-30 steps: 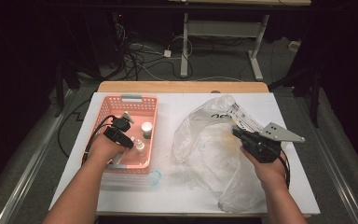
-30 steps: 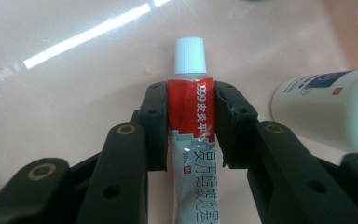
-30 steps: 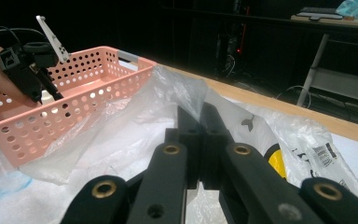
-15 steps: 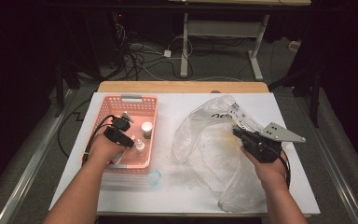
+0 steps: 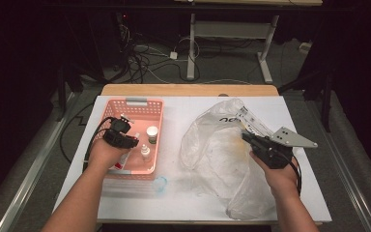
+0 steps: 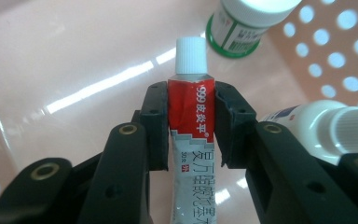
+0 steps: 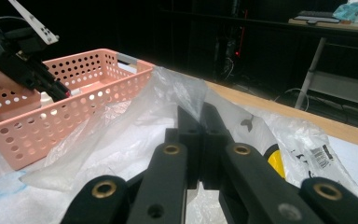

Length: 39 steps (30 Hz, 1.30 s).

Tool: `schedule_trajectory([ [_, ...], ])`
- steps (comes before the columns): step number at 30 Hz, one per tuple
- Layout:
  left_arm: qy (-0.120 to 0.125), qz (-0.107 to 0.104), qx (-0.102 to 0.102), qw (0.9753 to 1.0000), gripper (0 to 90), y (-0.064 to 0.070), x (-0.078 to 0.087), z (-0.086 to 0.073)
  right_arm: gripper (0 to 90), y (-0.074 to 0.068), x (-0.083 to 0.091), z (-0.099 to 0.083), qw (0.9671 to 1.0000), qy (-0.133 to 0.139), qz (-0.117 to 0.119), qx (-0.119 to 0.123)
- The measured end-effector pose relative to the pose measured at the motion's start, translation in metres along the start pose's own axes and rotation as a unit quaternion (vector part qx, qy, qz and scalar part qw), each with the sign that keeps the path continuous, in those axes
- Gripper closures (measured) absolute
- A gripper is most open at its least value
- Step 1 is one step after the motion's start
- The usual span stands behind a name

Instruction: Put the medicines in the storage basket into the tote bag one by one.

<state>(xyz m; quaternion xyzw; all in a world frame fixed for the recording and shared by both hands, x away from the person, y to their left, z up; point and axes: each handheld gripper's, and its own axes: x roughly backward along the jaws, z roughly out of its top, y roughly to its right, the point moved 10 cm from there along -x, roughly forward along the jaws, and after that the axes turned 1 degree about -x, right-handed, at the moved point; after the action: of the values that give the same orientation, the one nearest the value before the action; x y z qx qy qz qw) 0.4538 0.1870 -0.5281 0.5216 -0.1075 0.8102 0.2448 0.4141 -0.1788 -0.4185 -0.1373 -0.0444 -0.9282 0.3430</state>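
On the desk [image 5: 183, 198] the bag [image 5: 222, 154] is pinched at its edge by the right gripper [image 7: 196, 122] and looks empty; the left gripper [image 6: 192, 123] clamps a tube [image 6: 191, 116] low inside the basket [image 5: 152, 107] — packing has barely begun, with two bottles [image 6: 242, 21] left

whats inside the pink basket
The pink basket holds a white-capped jar, a small white bottle and a red-and-white tube clamped in the left gripper. The hand hides the near-left corner.
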Motion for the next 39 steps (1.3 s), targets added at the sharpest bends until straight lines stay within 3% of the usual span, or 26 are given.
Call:
schedule_trajectory([
  [9, 0.069, 0.000, -0.009, 0.9975, 66.8, 0.005, 0.016, 0.007, 90.0, 0.000, -0.001, -0.002, 1.0000, -0.003, 0.001, 0.000],
  [18, 0.129, -0.001, -0.010, 0.9916, 66.9, 0.008, 0.035, 0.011, 90.0, -0.001, 0.000, -0.001, 1.0000, -0.001, 0.000, 0.001],
  [25, 0.183, -0.011, -0.002, 0.9830, 66.9, 0.011, 0.049, 0.010, 90.0, -0.001, 0.000, -0.001, 1.0000, -0.001, -0.002, 0.001],
  [33, 0.223, -0.007, -0.003, 0.9748, 66.9, 0.015, 0.061, 0.006, 90.0, -0.001, 0.001, -0.001, 1.0000, -0.001, -0.002, 0.003],
  [39, 0.260, -0.008, 0.000, 0.9656, 66.9, 0.020, 0.072, 0.000, 90.0, -0.002, 0.000, -0.002, 1.0000, -0.002, -0.001, 0.003],
])
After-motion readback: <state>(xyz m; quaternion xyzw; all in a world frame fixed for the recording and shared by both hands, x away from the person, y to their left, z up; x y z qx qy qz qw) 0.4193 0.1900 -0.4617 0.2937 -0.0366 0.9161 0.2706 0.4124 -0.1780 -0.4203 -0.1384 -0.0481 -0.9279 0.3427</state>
